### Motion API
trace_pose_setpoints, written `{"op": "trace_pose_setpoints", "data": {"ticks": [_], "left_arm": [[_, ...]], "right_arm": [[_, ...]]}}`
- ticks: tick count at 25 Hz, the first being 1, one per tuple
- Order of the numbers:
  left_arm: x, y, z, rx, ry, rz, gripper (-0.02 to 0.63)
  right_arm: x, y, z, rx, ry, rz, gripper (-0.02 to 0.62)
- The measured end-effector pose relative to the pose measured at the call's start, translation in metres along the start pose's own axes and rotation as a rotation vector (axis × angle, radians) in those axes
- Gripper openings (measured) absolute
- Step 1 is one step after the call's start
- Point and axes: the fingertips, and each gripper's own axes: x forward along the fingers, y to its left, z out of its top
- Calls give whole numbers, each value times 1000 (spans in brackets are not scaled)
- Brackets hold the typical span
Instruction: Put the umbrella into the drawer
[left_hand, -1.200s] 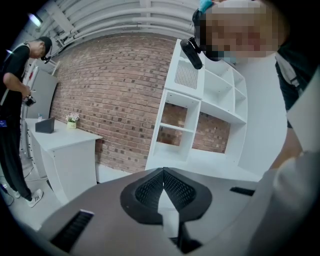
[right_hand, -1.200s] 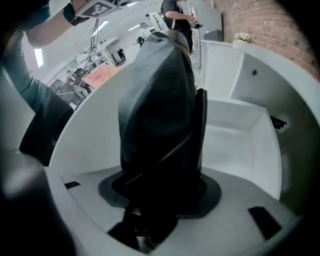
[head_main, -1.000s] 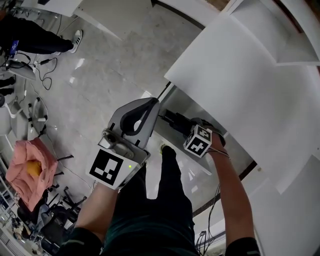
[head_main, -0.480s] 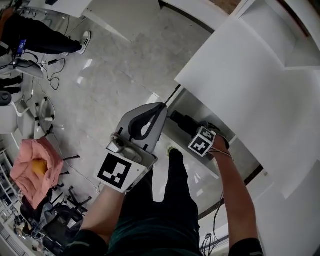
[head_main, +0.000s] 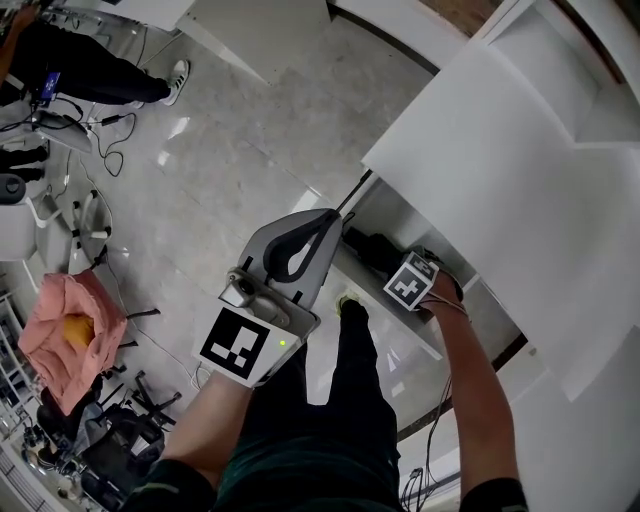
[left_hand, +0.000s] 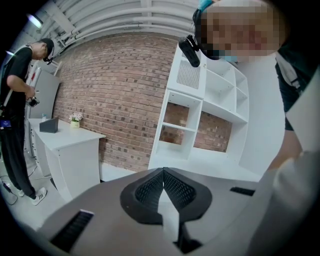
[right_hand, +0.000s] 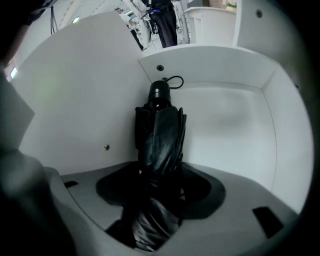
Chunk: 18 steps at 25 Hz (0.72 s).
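Inside the white drawer (right_hand: 227, 117) lies the folded black umbrella (right_hand: 160, 131).

Bright daylight, dim drawer interior, fisheye vignetting.

Legible text, brands, numbers: none. Coded black-and-white square patterns only, without letters or digits: one on the left marker cube (head_main: 236, 347), behind the fingers (head_main: 322, 232); one on the right marker cube (head_main: 412, 283).
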Motion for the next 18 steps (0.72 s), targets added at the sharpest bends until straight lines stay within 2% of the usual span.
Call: {"op": "trace_pose_setpoints", "data": {"ticks": [5,9,10,14,18], "left_arm": [[-6,-7,4,-3,0,-26,6],[-10,-18,4,5,5,-65,6],[-11,-21,4,5,9,-73,6],[-11,-34,4,-3,14,-100,7],[-16,-42,10,-1,10,-118,6]], "right_arm": [[-18,4,6,28,-42,-22,227],[-40,3,10,63,-88,-85,167],[-47,3,12,78,-105,-107,135],[-80,-1,15,166,-206,-202,40],[-122,3,19,276,-322,-249,18]]}}
